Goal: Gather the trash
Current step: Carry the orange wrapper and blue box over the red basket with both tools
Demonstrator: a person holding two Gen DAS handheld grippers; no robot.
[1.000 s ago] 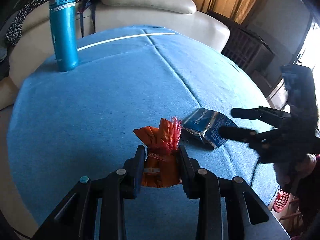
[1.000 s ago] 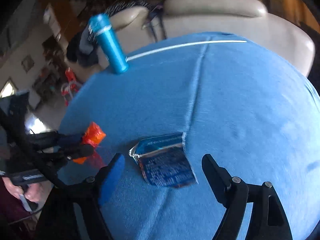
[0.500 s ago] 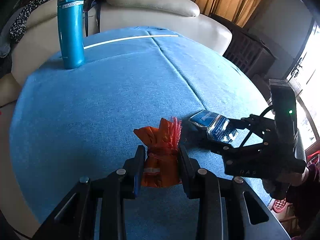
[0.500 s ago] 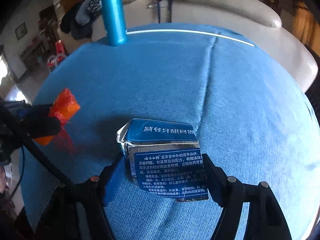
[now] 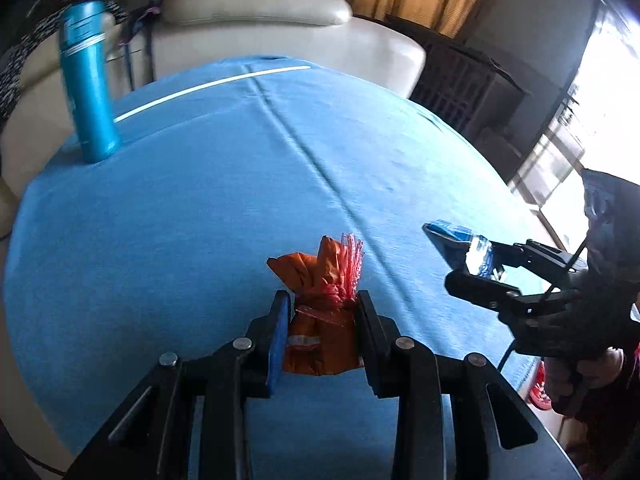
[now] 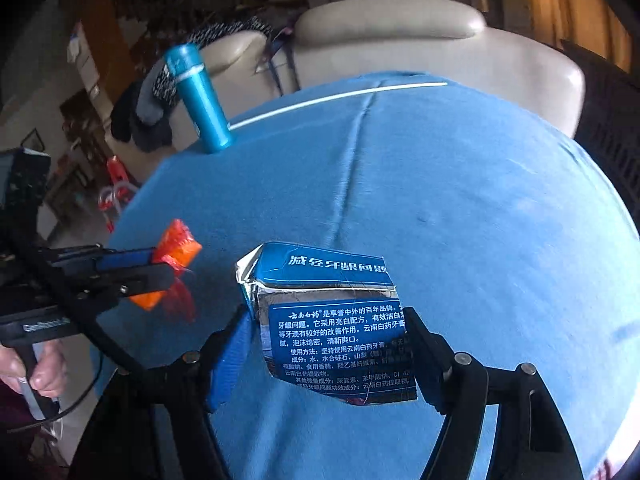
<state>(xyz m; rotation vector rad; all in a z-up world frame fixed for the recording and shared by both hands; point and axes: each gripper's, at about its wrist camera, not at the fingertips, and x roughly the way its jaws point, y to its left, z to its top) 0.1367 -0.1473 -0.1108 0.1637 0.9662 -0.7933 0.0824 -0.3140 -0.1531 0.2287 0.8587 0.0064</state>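
Both trash items were secured: left tongs (image 5: 320, 320) clamped the crumpled orange plastic wrapper (image 5: 320, 300), right tongs (image 6: 326, 344) the torn blue cardboard box (image 6: 332, 320). Disposal remained; no bin was visible.

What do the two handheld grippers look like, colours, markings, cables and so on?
Both are black plastic. The left gripper and the right gripper each have two flat fingers with silver screw heads on their linkages and a blue pad on one finger. The left gripper's body bears pale lettering, too blurred to read, and a thin black cable loops off it.
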